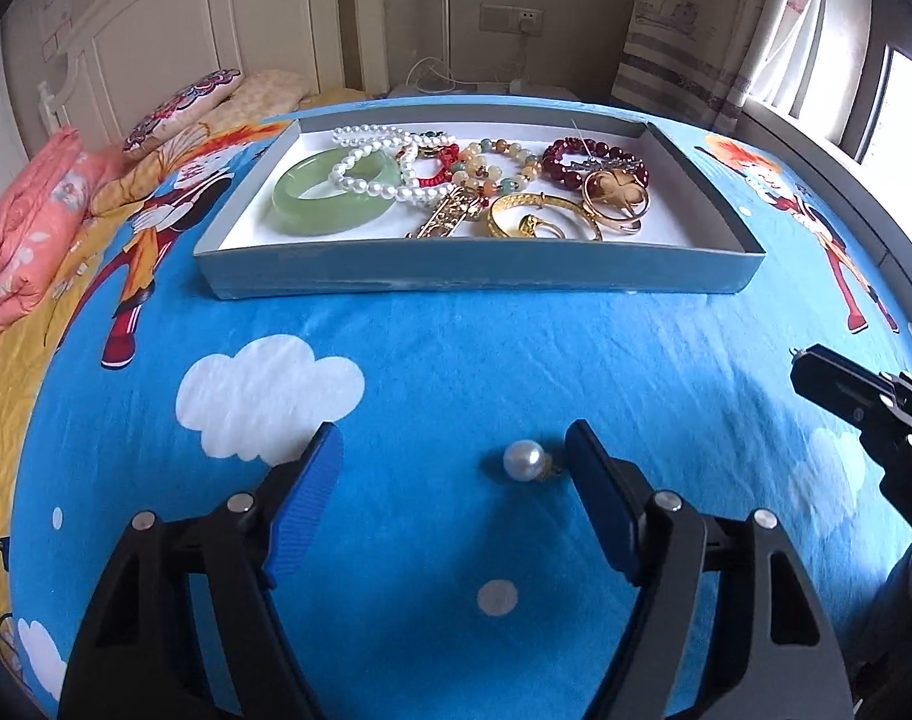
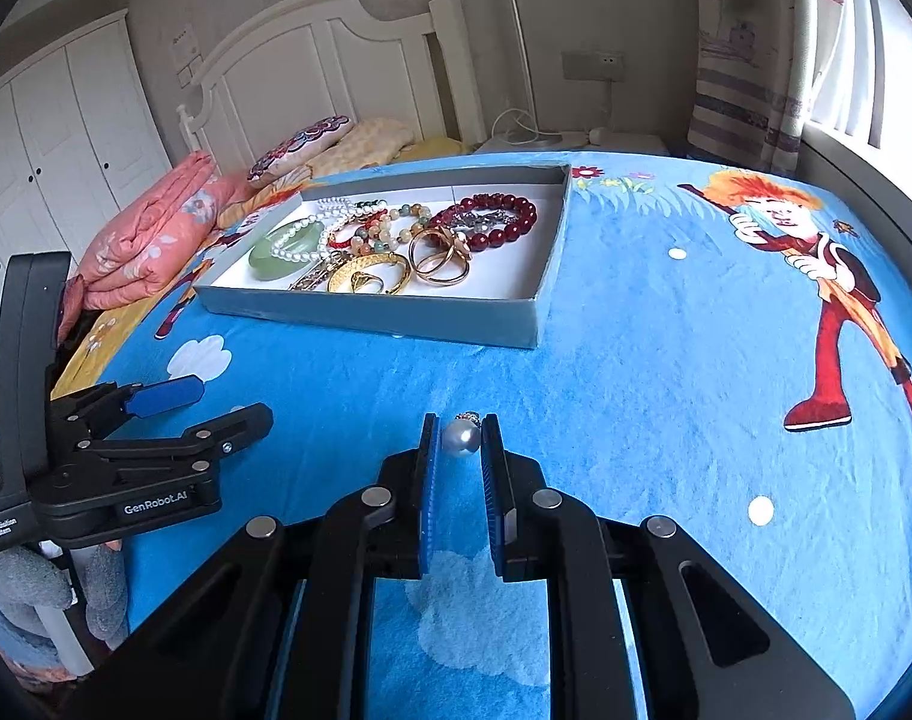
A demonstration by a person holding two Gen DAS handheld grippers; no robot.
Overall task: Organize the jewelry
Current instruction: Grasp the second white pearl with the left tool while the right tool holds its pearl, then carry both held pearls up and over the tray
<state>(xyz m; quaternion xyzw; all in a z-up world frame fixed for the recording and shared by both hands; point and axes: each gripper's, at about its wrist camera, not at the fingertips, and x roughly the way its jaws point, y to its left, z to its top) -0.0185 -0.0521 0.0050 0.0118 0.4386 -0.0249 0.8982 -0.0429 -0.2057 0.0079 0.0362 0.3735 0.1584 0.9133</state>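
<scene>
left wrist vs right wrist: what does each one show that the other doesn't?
Left wrist only: a pearl earring lying on the blue bedsheet between the left gripper's open jaws, untouched.

Right wrist only: a second pearl earring clamped in the right gripper, a white wardrobe, and the left gripper's whole body from the side.

Both: the blue tray of bracelets, rings and a green bangle, the headboard, pink folded quilt and curtain.

Black plastic left gripper (image 2: 201, 405), ribbed blue pads, silver rivets, white "GenRobot.AI" lettering, matching right gripper (image 2: 459, 444), grey glove (image 2: 30, 594)
</scene>
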